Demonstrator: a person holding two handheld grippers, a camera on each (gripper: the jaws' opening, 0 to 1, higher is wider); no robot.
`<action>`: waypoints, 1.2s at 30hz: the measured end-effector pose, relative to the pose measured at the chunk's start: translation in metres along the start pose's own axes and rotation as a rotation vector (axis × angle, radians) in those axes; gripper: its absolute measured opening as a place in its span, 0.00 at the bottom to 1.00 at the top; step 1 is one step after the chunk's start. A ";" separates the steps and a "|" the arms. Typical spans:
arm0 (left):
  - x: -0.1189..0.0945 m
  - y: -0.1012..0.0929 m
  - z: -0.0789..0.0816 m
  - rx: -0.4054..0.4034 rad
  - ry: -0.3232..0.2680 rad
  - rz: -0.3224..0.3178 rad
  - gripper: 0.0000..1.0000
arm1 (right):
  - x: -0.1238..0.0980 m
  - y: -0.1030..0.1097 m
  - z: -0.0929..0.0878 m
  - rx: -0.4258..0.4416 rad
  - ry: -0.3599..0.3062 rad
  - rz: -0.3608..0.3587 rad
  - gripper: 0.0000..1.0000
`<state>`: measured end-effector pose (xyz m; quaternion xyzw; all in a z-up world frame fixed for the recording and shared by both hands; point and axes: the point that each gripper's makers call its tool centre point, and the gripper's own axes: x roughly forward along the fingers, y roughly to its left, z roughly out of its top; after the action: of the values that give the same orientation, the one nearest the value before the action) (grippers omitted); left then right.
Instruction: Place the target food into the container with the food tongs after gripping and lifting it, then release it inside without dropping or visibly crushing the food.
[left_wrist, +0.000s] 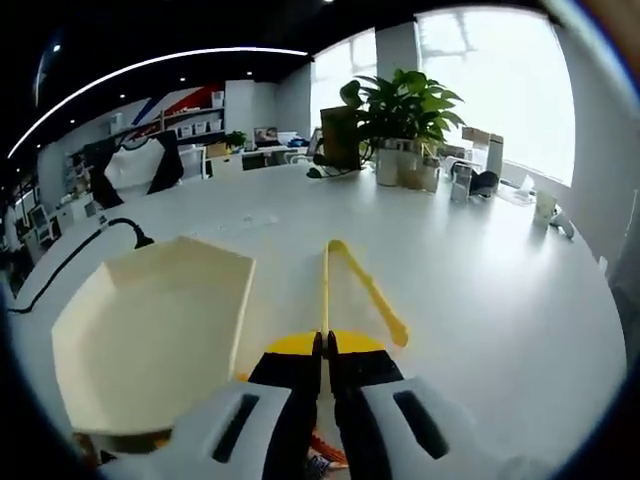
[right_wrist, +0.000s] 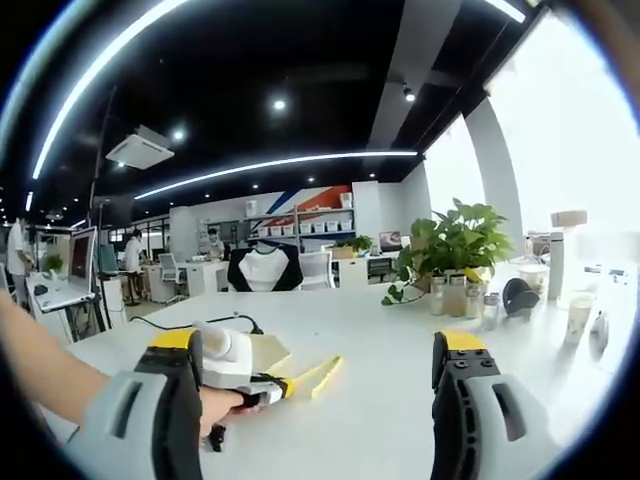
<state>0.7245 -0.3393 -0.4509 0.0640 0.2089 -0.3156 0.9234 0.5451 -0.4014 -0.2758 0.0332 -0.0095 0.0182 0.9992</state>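
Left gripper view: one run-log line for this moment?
left gripper: shut on tongs | right gripper: open | container: no food visible | table

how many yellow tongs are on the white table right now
1: the yellow plastic food tongs, clamped at the handle end by the left gripper, arms spread over the white table beside the cream container.

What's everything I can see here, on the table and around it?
Food tongs: one, yellow, held out over the table.
Container: one, cream, left of the tongs.
Table: one, white.
Potted plant: one, green, far edge.
Cable: one, black, left side.
Cup: one, white, right side.
People: a few, at distant desks.
Left gripper: shut on the tongs.
Right gripper: open, holding nothing.
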 end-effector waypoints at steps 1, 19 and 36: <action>-0.002 -0.001 0.001 0.008 0.002 -0.008 0.02 | 0.001 0.000 0.000 -0.001 0.002 -0.001 0.97; -0.055 -0.002 0.023 0.100 -0.166 -0.068 0.02 | 0.002 0.010 -0.005 0.004 0.028 0.022 0.95; -0.137 -0.015 0.055 0.317 -0.412 -0.087 0.02 | 0.002 0.031 -0.006 0.004 0.071 0.062 0.93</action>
<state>0.6364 -0.2888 -0.3421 0.1332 -0.0332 -0.3899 0.9106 0.5463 -0.3701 -0.2793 0.0343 0.0253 0.0503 0.9978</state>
